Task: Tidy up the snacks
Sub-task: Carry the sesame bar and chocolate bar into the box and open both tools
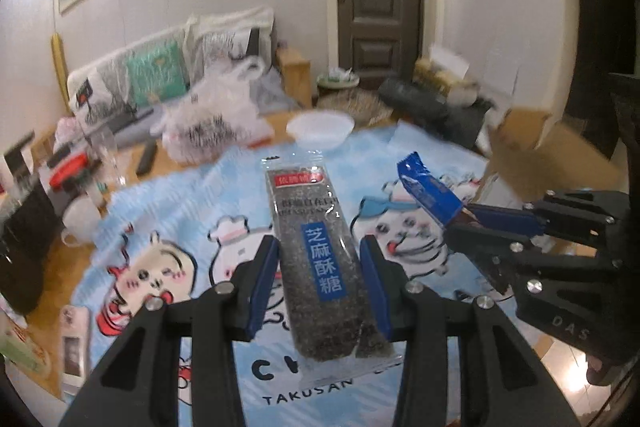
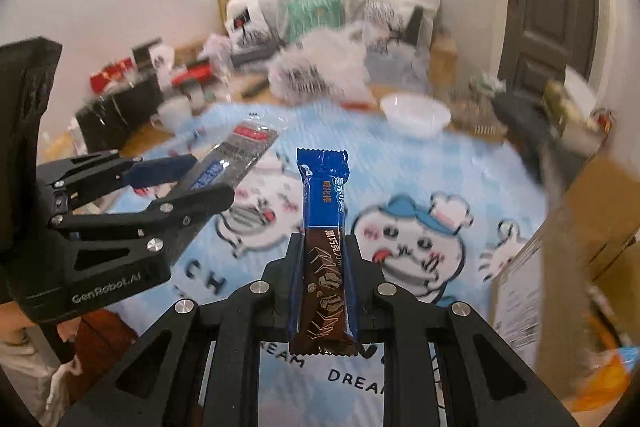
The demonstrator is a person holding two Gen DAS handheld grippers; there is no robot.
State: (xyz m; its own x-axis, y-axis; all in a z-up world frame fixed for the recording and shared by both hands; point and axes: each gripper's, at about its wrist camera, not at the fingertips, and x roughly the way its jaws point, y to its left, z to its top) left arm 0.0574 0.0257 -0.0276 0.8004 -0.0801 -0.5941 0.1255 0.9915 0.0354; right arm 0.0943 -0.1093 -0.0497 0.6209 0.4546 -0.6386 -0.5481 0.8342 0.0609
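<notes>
At frame center, the left gripper [image 1: 320, 279] is clasping a sesame candy pack [image 1: 316, 259]. The right gripper [image 2: 323, 267] is pinching a blue chocolate bar [image 2: 325, 247], both lifted above the cartoon cloth [image 1: 168, 211], likely for sorting.

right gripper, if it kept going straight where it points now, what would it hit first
Probably the cartoon tablecloth, short of the white bowl. The right gripper tilts downward, holding the blue bar, whose tip would likely touch first. Depth is uncertain.

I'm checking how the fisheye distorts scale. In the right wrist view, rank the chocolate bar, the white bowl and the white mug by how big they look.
1. chocolate bar, largest, though nearness inflates it
2. white bowl
3. white mug, blurred
</notes>
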